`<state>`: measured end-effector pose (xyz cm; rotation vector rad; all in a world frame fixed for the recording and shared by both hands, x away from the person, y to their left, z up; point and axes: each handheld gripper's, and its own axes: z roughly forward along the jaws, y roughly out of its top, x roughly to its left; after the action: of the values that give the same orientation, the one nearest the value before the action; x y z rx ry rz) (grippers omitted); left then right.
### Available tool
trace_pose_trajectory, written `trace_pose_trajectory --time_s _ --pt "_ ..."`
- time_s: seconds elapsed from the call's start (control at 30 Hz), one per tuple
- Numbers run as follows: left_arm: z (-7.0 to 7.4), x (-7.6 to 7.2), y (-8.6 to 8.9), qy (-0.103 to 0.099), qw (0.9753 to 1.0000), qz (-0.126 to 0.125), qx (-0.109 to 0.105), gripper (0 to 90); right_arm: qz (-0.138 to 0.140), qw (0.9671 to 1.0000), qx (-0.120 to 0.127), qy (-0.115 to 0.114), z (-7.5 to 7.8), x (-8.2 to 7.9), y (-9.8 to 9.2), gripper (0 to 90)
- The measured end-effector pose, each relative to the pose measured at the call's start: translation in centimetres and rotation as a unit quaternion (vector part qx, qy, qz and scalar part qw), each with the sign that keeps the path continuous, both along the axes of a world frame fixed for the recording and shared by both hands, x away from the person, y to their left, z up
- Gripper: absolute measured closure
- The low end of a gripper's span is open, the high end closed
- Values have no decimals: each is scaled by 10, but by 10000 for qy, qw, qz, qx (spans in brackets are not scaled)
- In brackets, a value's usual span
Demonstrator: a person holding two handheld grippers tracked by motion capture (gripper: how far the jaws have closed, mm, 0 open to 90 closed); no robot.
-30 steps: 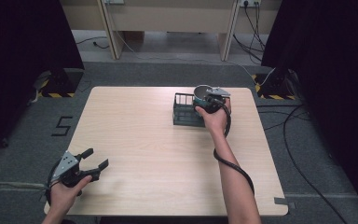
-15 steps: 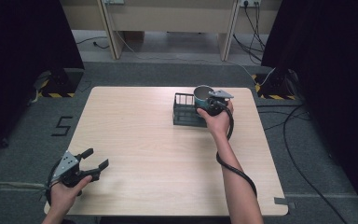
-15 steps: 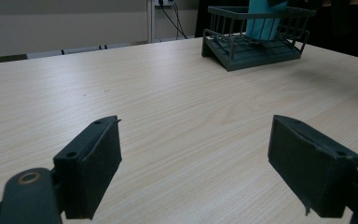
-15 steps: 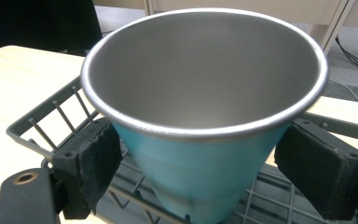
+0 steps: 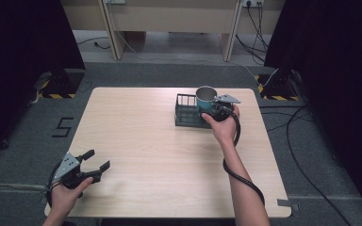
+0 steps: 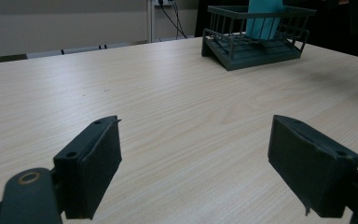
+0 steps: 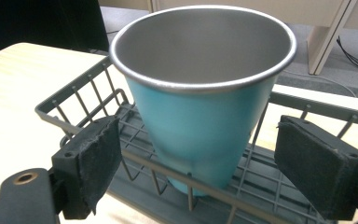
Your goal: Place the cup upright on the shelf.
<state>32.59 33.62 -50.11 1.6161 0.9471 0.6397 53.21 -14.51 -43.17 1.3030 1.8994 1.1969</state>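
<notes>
- Table (image 5: 160, 155): big rectangular top w/ rounded corners, pale wood-grain laminate, matte; grain lines run lengthwise in the left gripper view (image 6: 177, 93).
- Floor (image 5: 23, 141): dark grey carpet-like surface around the table; yellow-black striped blocks at the far corners.
- Rack (image 5: 188, 115): dark grey wire basket, rectangular, thin upright bars + flat grid base; sits on the table's far right part. Right gripper view shows its rim rail and bars close up (image 7: 74, 100).
- Cup (image 5: 206, 98): tapered, wide mouth narrowing to the base; teal outside, bare brushed-metal inside, rolled steel rim. Stands upright inside the rack at its right end, base on the grid (image 7: 200, 126). From the left gripper view just a teal patch behind the bars (image 6: 263, 21).
- Right gripper (image 7: 223, 163): black, rough foam-like pads; jaws spread wide either side of the cup, pads clear of the cup wall, not gripping. Person's hand holds it just right of the rack (image 5: 213, 109).
- Left gripper (image 5: 95, 161): near-left table corner, well apart from the rack; jaws wide apart, nothing between them but bare tabletop (image 6: 193, 163). Pads blocky, matte black, edges a bit frayed.
</notes>
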Motion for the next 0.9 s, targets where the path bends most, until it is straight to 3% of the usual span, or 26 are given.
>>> trace_pose_trajectory --time_s 0.9 --pt "0 0 0 5 10000 -5 22 165 42 9998 22 -180 7 -31 -16 155"
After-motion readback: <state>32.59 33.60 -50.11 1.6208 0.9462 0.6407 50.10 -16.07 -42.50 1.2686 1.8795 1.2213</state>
